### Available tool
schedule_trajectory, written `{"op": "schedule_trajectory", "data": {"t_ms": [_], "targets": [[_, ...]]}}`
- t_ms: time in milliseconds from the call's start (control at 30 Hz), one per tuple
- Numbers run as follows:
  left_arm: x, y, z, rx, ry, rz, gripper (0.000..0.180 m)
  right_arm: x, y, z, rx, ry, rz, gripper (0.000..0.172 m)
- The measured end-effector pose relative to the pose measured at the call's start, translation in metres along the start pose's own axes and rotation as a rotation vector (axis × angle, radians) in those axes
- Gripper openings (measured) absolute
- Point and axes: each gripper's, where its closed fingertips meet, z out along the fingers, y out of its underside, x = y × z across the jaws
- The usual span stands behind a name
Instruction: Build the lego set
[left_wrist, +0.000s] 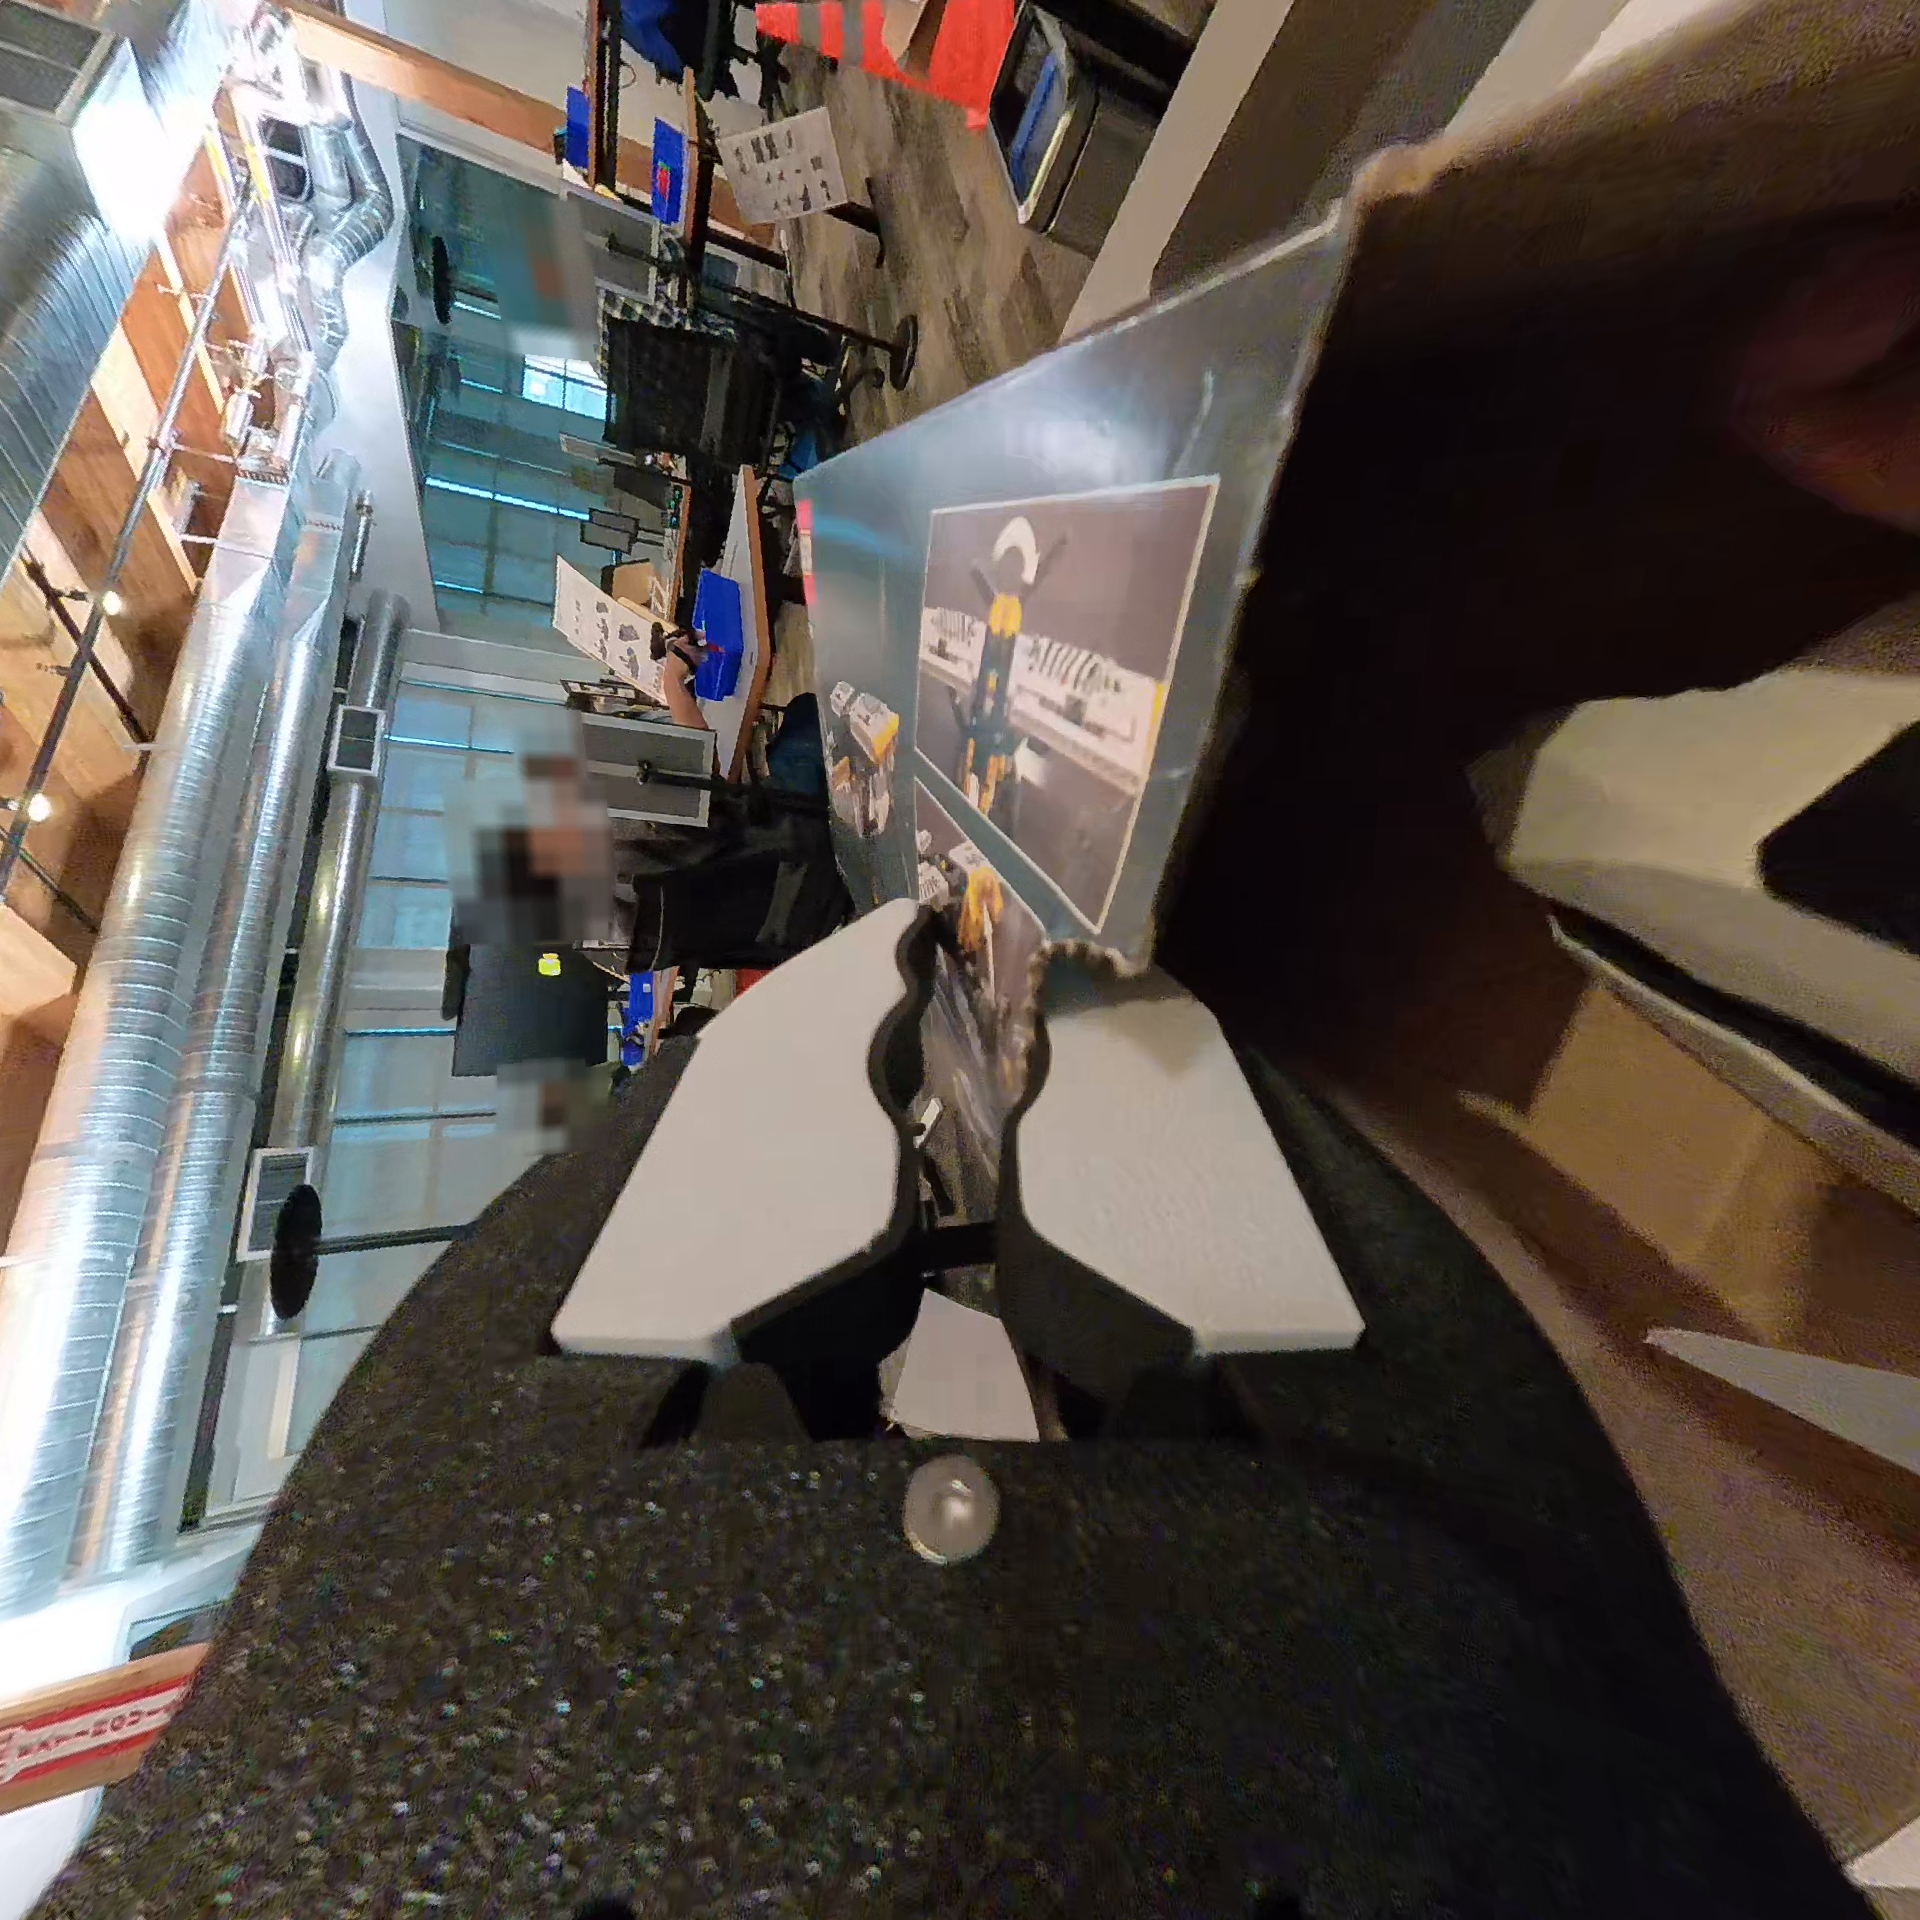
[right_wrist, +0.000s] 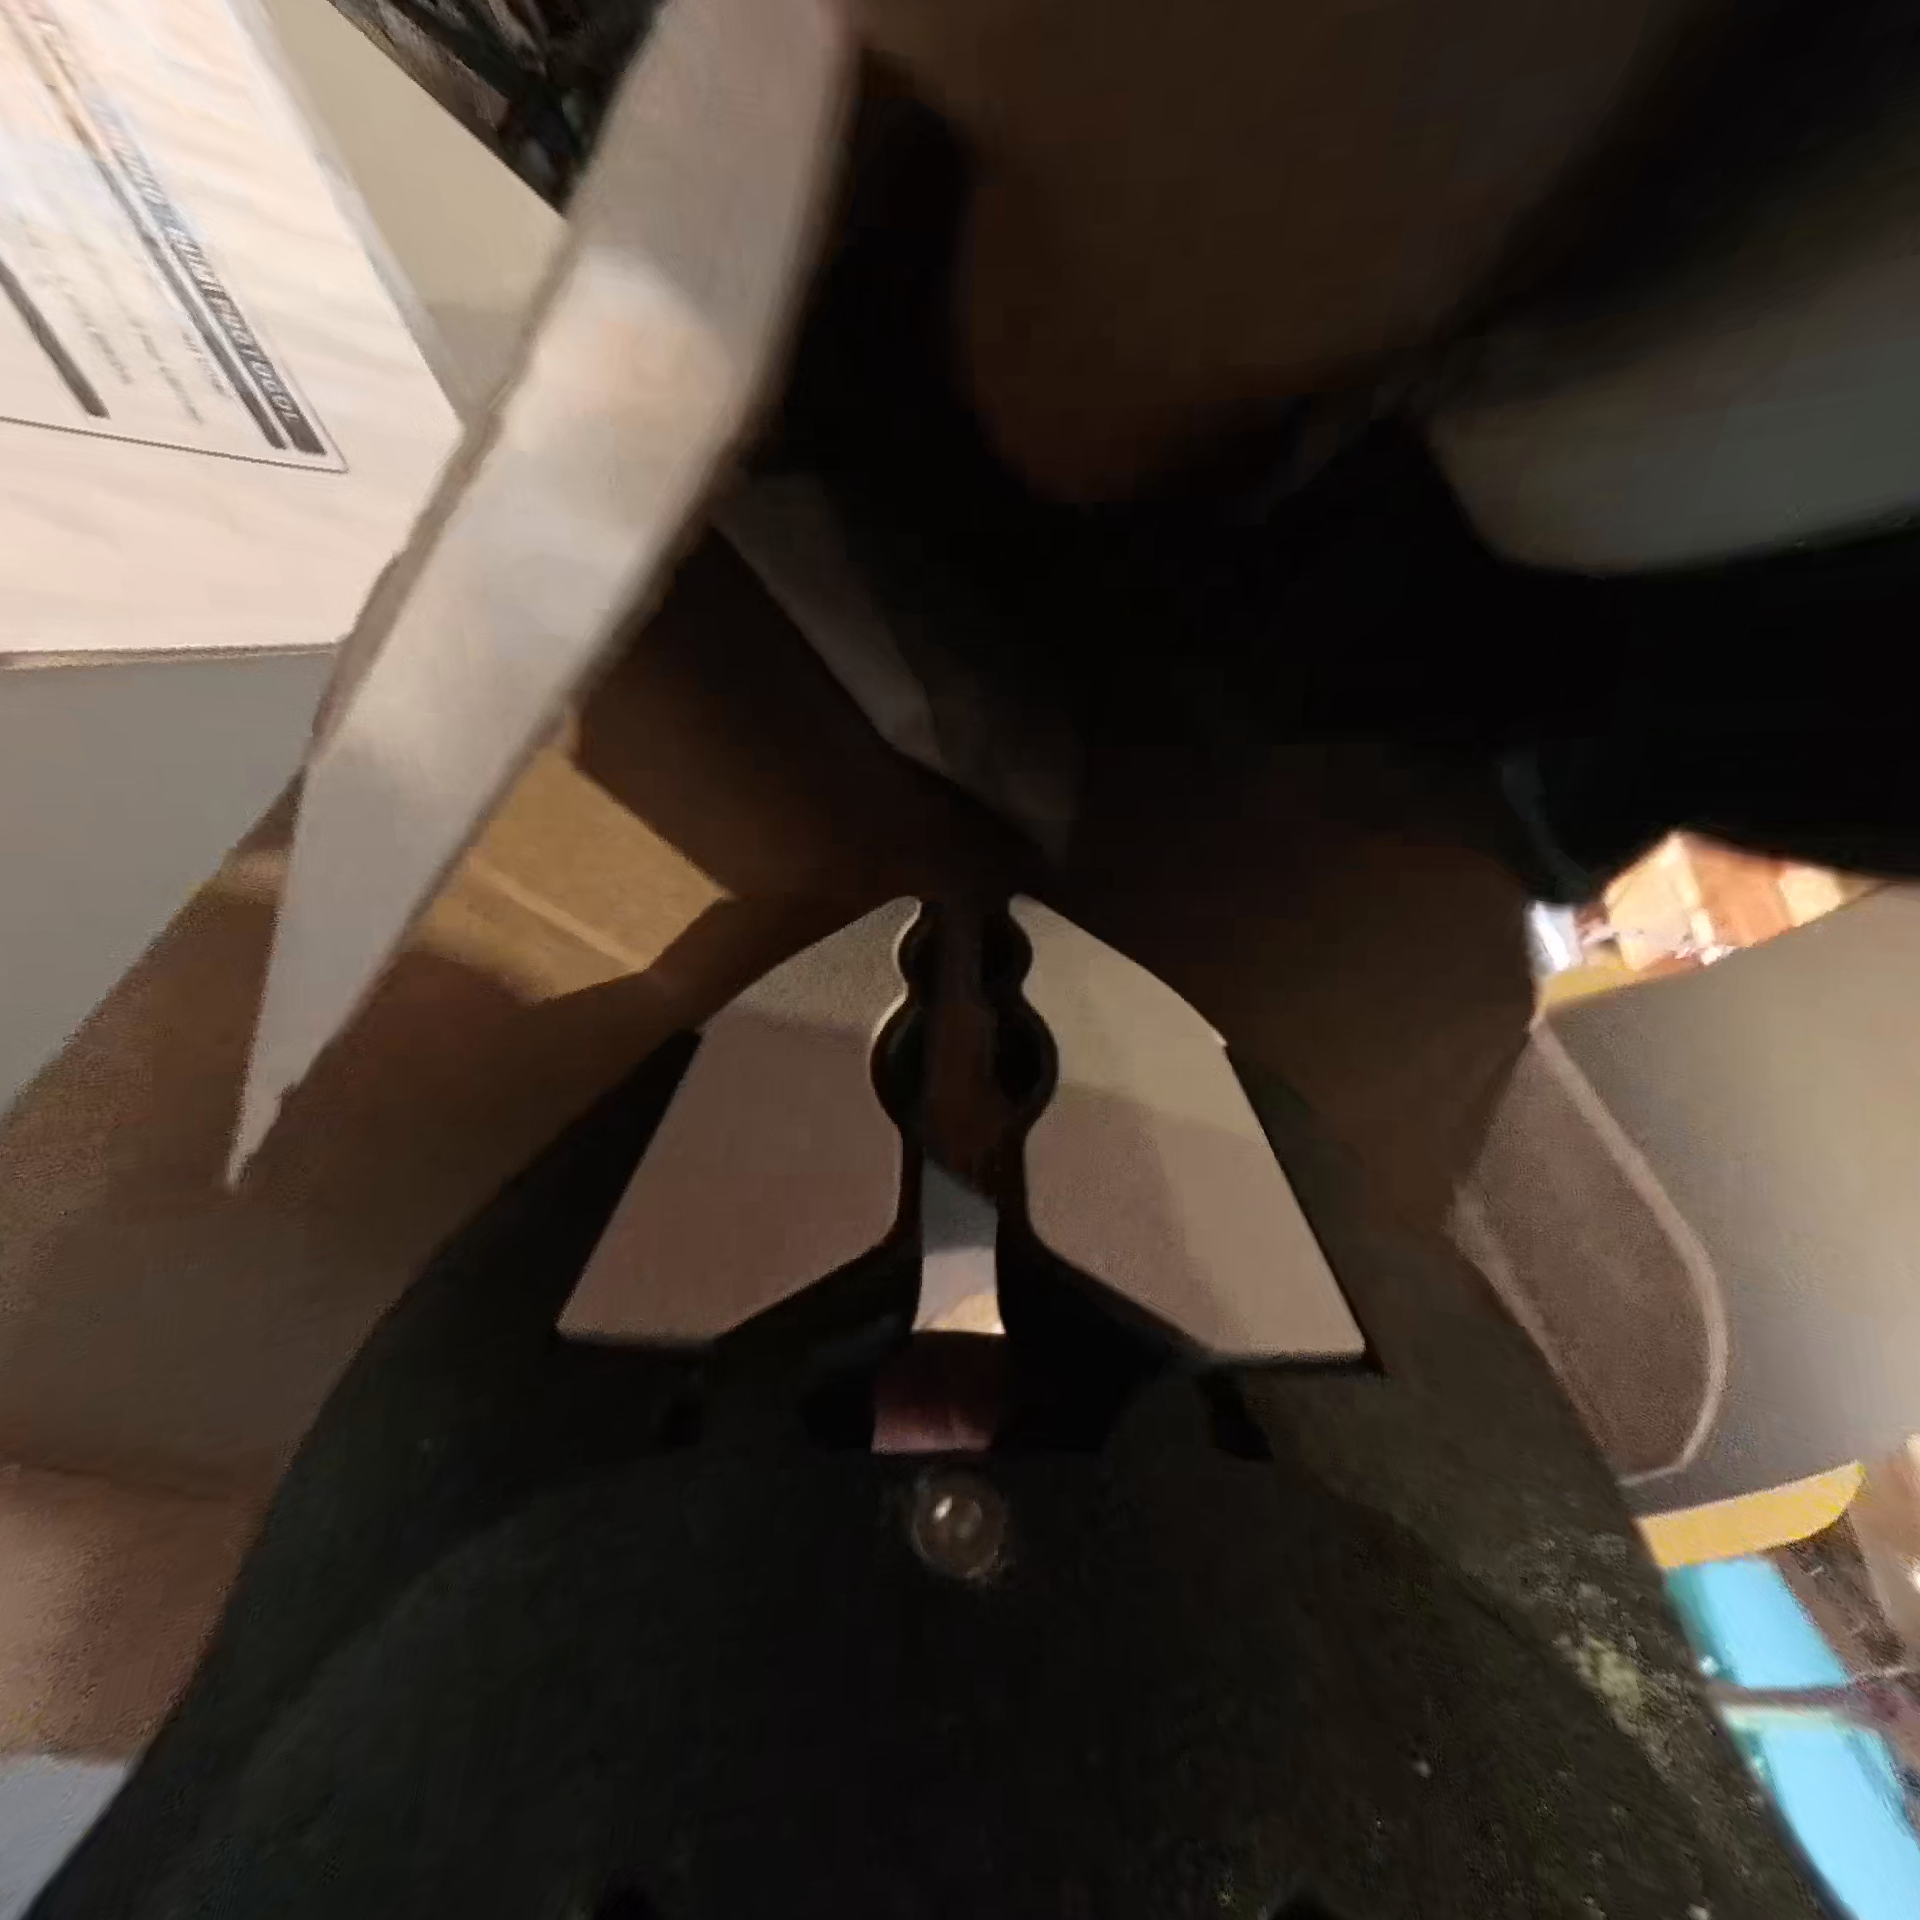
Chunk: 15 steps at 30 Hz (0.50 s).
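Fingers of the left gripper (left_wrist: 971, 940) stand a little apart around the edge of a grey printed cardboard box flap (left_wrist: 1039, 665). Right gripper (right_wrist: 964, 920) fingers stand narrow around a brown cardboard wall (right_wrist: 1195, 987) inside that box; grip unclear.

A white labelled box (right_wrist: 156, 540) rests on brown cardboard (right_wrist: 125, 1299).

2 claws show: the left claw (left_wrist: 971, 940) and the right claw (right_wrist: 964, 914), each with 2 white fingers. 1 printed cardboard box (left_wrist: 1049, 582) with open brown flaps. 1 white box (right_wrist: 208, 499) bearing 1 label. 2 blue bins (left_wrist: 722, 639) stand on far worktops. 1 orange cone (left_wrist: 883, 42).
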Motion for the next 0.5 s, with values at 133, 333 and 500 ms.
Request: {"op": "schedule_trajectory", "data": {"t_ms": [133,333,500], "targets": [[0.017,-0.008,-0.003,0.03,0.078,0.068,0.005,0.011,-0.012,-0.006,0.065,0.128,-0.115,0.005],[0.034,-0.008,-0.001,0.037,0.159,0.03,0.009,0.015,0.011,0.004,-0.031,0.173,-0.152,0.0],[0.044,-0.01,0.0,0.034,0.196,0.09,0.01,0.002,0.02,0.002,-0.042,0.141,-0.117,0.0]]}}
